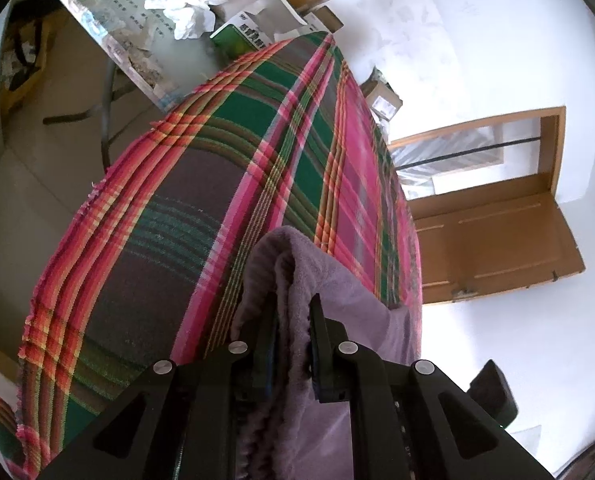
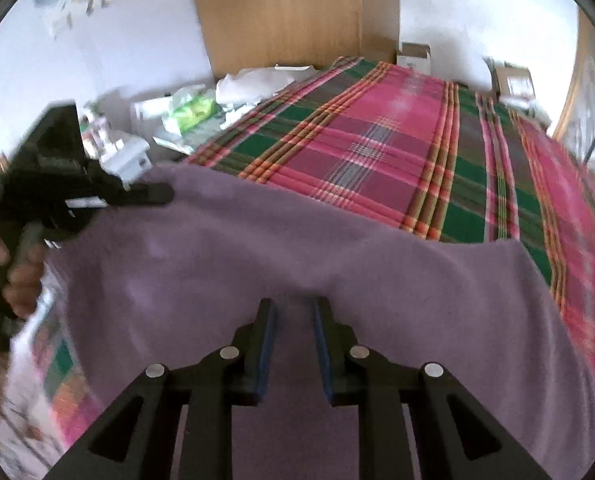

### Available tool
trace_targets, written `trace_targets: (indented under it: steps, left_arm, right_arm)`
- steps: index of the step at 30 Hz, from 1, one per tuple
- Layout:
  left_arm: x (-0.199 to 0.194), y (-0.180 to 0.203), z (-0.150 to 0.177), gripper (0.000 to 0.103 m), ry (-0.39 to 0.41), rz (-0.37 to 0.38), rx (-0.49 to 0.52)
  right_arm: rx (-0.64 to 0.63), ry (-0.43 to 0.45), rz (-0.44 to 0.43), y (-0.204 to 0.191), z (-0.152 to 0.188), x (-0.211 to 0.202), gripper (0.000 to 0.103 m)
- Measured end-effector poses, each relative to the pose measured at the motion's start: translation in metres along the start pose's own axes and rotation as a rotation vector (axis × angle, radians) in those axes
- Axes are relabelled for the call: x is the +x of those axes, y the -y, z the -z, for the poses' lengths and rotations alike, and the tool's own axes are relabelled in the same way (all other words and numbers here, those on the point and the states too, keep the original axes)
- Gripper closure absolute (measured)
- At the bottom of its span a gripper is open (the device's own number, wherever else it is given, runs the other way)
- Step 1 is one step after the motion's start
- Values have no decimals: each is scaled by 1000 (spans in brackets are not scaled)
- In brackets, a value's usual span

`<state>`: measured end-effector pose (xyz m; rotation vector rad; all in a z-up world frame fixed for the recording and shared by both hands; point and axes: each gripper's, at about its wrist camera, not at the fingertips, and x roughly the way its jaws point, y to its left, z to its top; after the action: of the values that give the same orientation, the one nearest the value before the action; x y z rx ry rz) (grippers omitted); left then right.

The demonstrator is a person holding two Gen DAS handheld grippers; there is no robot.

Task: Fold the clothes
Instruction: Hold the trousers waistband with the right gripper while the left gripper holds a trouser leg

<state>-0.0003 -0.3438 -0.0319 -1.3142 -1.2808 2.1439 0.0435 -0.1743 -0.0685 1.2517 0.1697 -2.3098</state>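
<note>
left gripper: you have it clamped on a bunched fold of the purple cloth; fabric fills the gap between both fingers and drapes over the tips. in the right wrist view the same gripper comes in from the left, pinching the cloth's far left corner, your hand wrapped round its handle.
right gripper: jaws narrow but not closed, a gap between the blue pads. they sit at the near edge of the purple cloth, which shows through the gap. cannot tell whether the pads actually grip it.
purple cloth: fleecy, plain lilac. spread wide across the near part of the surface in the right wrist view, left corner raised by your left gripper, far edge sagging in the middle. right side trails down to the frame edge.
plaid sheet: pink, green, orange checks, covers the surface under and beyond the cloth. frayed edge on the left side in the left wrist view.
clutter: crumpled white tissue and a green box on a table beyond the sheet; bags and packets at far left of the sheet.
background: wooden door, white walls.
image quality: right wrist view blurred at the edges.
</note>
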Motion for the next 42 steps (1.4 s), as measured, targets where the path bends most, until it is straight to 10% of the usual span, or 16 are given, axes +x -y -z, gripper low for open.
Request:
trace_targets:
  steps: [6, 13, 17, 32, 42]
  left_arm:
    - [0, 0, 0, 90, -2, 3, -6]
    - [0, 0, -2, 90, -11, 0, -5]
    - [1, 2, -3, 90, -23, -11, 4]
    - [5, 7, -13, 89, -126, -30, 68]
    - [4, 2, -12, 88, -136, -17, 54]
  right_arm:
    - [-47, -2, 51, 1, -10, 7, 83]
    - [-138, 75, -156, -46, -2, -8, 81]
    - [-209, 112, -295, -80, 2, -11, 62]
    - [-390, 55, -62, -164, -5, 41, 59]
    - [-335, 94, -60, -160, -14, 38, 89]
